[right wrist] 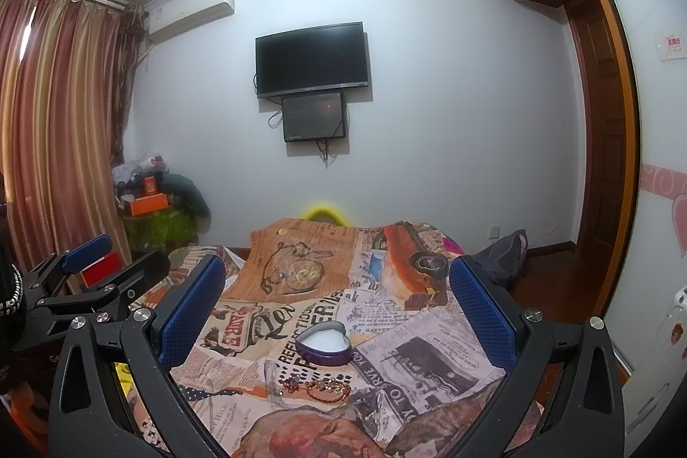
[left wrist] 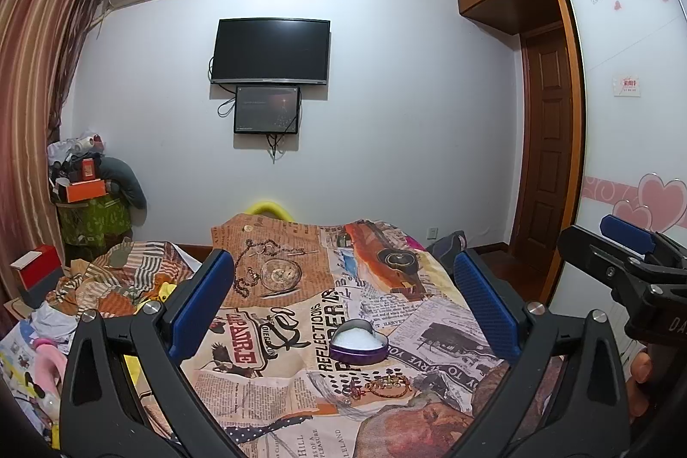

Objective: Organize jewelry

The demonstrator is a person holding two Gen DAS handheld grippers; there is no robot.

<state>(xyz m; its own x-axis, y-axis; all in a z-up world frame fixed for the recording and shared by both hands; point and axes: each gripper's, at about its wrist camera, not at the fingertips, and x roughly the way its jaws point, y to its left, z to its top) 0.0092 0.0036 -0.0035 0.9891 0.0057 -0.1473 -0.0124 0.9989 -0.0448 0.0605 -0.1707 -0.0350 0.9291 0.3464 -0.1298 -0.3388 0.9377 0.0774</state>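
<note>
A purple heart-shaped tin (left wrist: 360,342) (right wrist: 325,342) with a white lining lies open on the printed bedspread. Just in front of it lies a small heap of jewelry (left wrist: 378,387) (right wrist: 320,387): a reddish-gold bracelet and a beaded piece beside it. My left gripper (left wrist: 343,307) hovers above the bed, open, its blue pads wide apart on either side of the tin, nothing between them. My right gripper (right wrist: 339,312) is open as well, framing the same tin and jewelry from a little further right. Each gripper shows at the edge of the other's view.
The bedspread (left wrist: 279,329) has a newspaper and pocket-watch print. Crumpled cloth and a red box (left wrist: 38,273) lie at the left. A dark bag (right wrist: 502,256) sits at the bed's far right. A television (left wrist: 270,50) hangs on the far wall; a wardrobe (left wrist: 622,114) stands right.
</note>
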